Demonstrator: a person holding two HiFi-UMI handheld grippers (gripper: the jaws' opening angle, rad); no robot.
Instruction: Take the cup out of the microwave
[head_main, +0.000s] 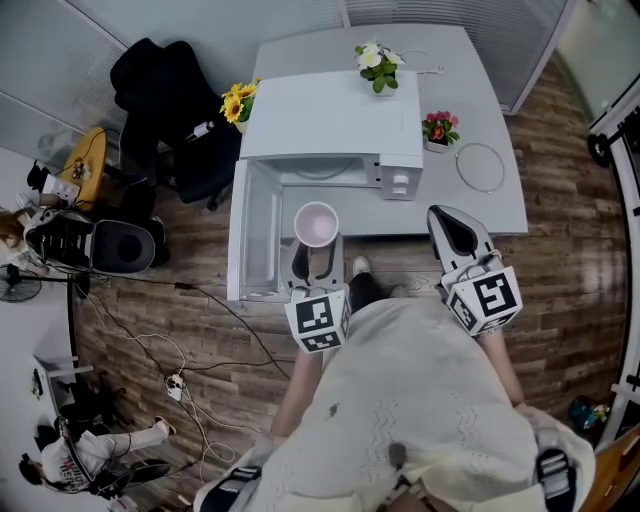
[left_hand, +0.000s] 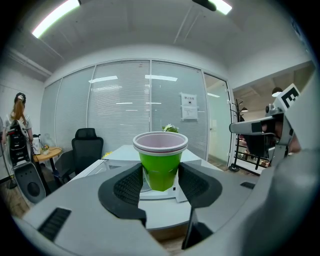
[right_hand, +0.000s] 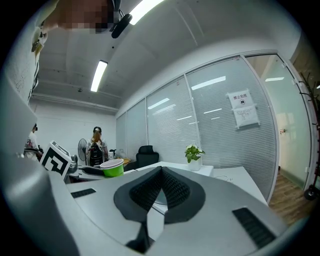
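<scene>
A green cup (left_hand: 160, 167) with a pale pink inside stands upright between the jaws of my left gripper (left_hand: 160, 186), and both pads press on its sides. In the head view the cup (head_main: 316, 224) hangs just outside the white microwave (head_main: 330, 125), in front of its open cavity (head_main: 322, 172). The microwave door (head_main: 243, 240) is swung open to the left. My right gripper (head_main: 447, 218) hovers to the right of the microwave's front, level, with its jaws shut on nothing (right_hand: 159, 189). From the right gripper view the cup (right_hand: 112, 167) shows at the left.
The microwave sits on a grey table (head_main: 480, 215). Sunflowers (head_main: 238, 102), a white-flowered plant (head_main: 377, 64), a pink-flowered pot (head_main: 439, 130) and a wire ring (head_main: 481, 166) stand around it. A black chair (head_main: 175, 100) is at the left. Cables (head_main: 170, 355) cross the wooden floor.
</scene>
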